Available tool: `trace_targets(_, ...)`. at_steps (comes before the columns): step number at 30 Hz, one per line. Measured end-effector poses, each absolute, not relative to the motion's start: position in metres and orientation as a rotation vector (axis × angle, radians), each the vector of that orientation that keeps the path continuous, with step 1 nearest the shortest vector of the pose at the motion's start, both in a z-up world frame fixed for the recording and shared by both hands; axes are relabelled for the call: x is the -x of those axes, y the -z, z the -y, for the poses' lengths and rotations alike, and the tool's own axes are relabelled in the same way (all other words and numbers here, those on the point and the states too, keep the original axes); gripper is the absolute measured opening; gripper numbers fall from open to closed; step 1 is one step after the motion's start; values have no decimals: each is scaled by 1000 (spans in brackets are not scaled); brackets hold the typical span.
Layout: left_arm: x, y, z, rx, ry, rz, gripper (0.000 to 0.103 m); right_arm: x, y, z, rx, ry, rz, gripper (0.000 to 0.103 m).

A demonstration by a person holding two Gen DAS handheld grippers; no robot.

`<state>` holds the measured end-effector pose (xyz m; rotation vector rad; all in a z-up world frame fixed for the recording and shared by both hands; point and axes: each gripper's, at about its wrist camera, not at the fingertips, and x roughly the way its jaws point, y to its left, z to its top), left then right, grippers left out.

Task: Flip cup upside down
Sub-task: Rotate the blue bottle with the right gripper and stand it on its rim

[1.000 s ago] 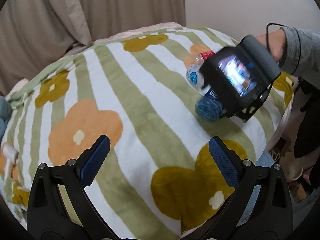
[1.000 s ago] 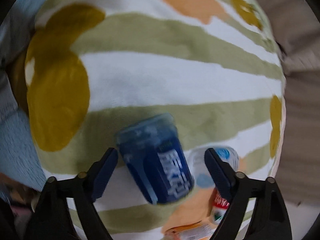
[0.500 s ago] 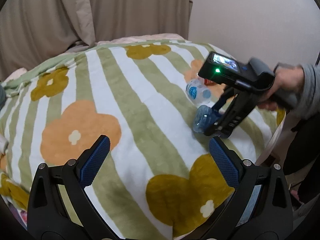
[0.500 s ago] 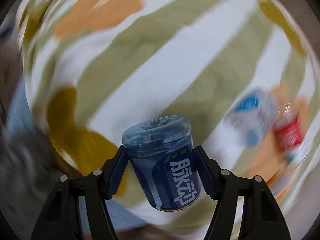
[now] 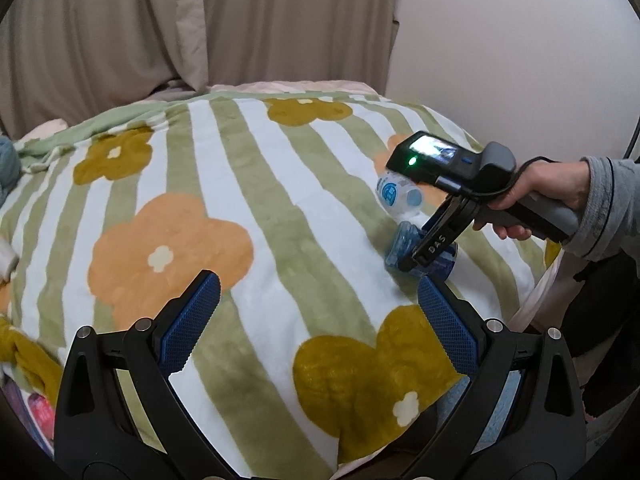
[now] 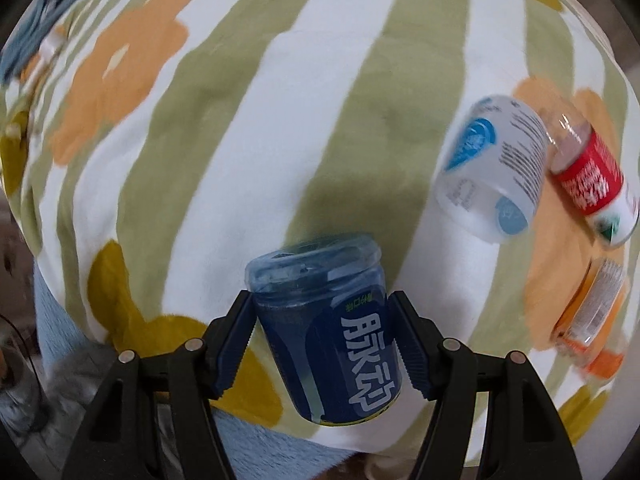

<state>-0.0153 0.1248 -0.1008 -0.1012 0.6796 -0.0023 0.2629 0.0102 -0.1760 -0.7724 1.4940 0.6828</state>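
The cup [image 6: 332, 328] is a dark blue translucent plastic cup with white lettering. My right gripper [image 6: 324, 336] is shut on its sides and holds it just above the blanket, its closed ribbed end pointing away from the camera. In the left wrist view the cup [image 5: 404, 246] shows at the right, partly hidden by the right gripper [image 5: 424, 254] and the hand holding it. My left gripper [image 5: 316, 320] is open and empty, low over the blanket's near edge.
The bed is covered by a green-and-white striped blanket [image 5: 256, 208] with orange and mustard flowers. A white-and-blue cup [image 6: 492, 168], a red-labelled one [image 6: 588, 176] and an orange one [image 6: 592, 312] lie beside the held cup. Curtains [image 5: 160, 24] hang behind the bed.
My right gripper closed on the blue cup, lifted it off the blanket and turned it from lying on its side to pointing away. The left gripper stayed open and rose slightly.
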Motion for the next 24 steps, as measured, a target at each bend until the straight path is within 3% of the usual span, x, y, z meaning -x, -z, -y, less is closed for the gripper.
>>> trace_targets(14, 28, 96, -128, 98, -30, -665, 99, -274, 155, -36, 1007, -688, -1502, 64)
trace_targets(19, 29, 97, -126, 101, -28, -664, 99, -266, 188, -34, 900, -706, -1558, 60)
trace_targets(24, 26, 98, -125, 115, -22, -652, 99, -280, 139, -8, 643, -796, -1413, 60)
